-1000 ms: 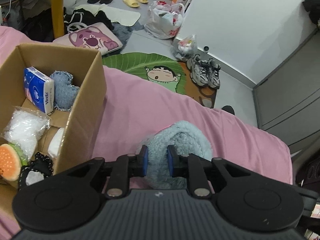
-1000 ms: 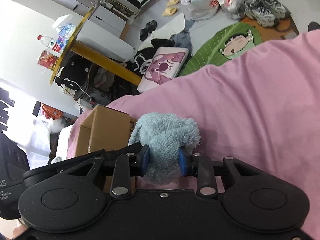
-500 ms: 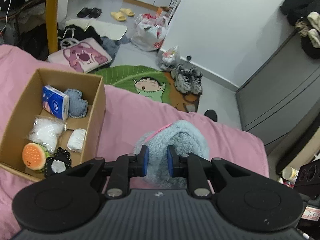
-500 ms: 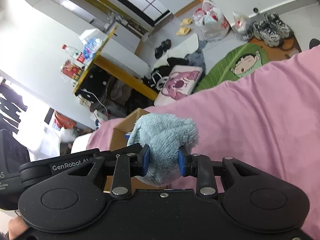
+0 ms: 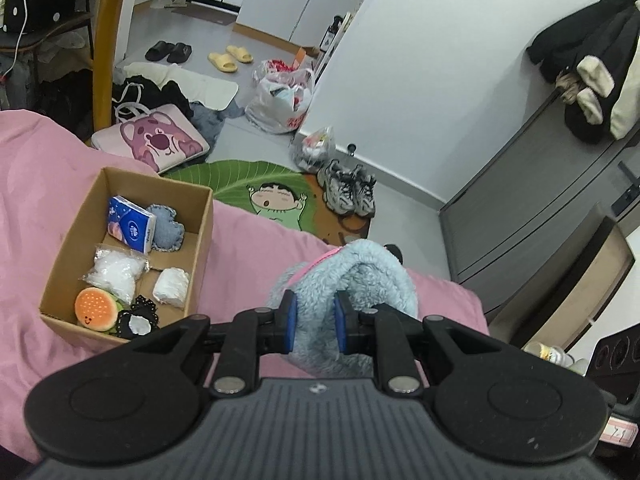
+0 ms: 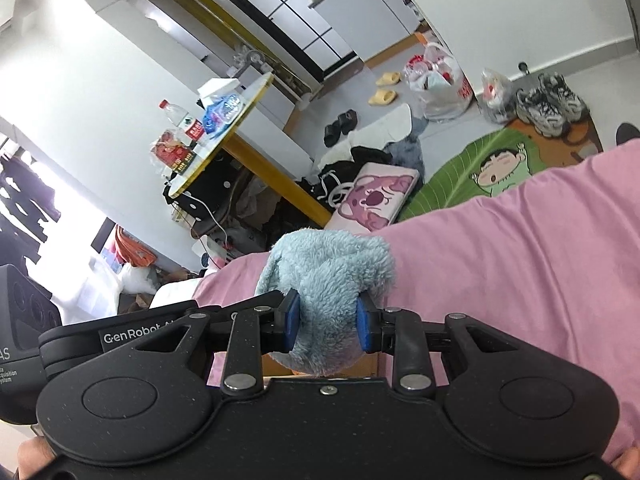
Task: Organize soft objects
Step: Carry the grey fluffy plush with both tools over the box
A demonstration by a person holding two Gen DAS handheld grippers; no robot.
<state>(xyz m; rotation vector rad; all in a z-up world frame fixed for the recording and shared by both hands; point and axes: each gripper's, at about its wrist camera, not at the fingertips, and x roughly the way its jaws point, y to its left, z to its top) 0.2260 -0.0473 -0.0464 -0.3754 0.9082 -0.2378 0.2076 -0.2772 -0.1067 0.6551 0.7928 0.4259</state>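
Blue fleece (image 6: pixel 326 280) pinched beside a claw (image 5: pixel 313 322) lettered "GenRobot".

Premises are a lived-in home bedroom, evidenced by a pink-sheeted bed (image 5: pixel 256 248), a green leaf-shaped cartoon floor mat (image 5: pixel 256 184), yellow rubber slippers (image 5: pixel 230 58), grey trainers (image 5: pixel 348 192), a yellow-legged round table (image 6: pixel 236 120) and dark coats hung on a grey wardrobe (image 5: pixel 592 56).

box mouth (image 5: pixel 120 176): open from above
box floor: crowded by tissue pack (image 5: pixel 130 229), burger toy (image 5: pixel 96 309), white bag (image 5: pixel 117 274)
right of box: bare pink bedspread (image 5: pixel 248 248)
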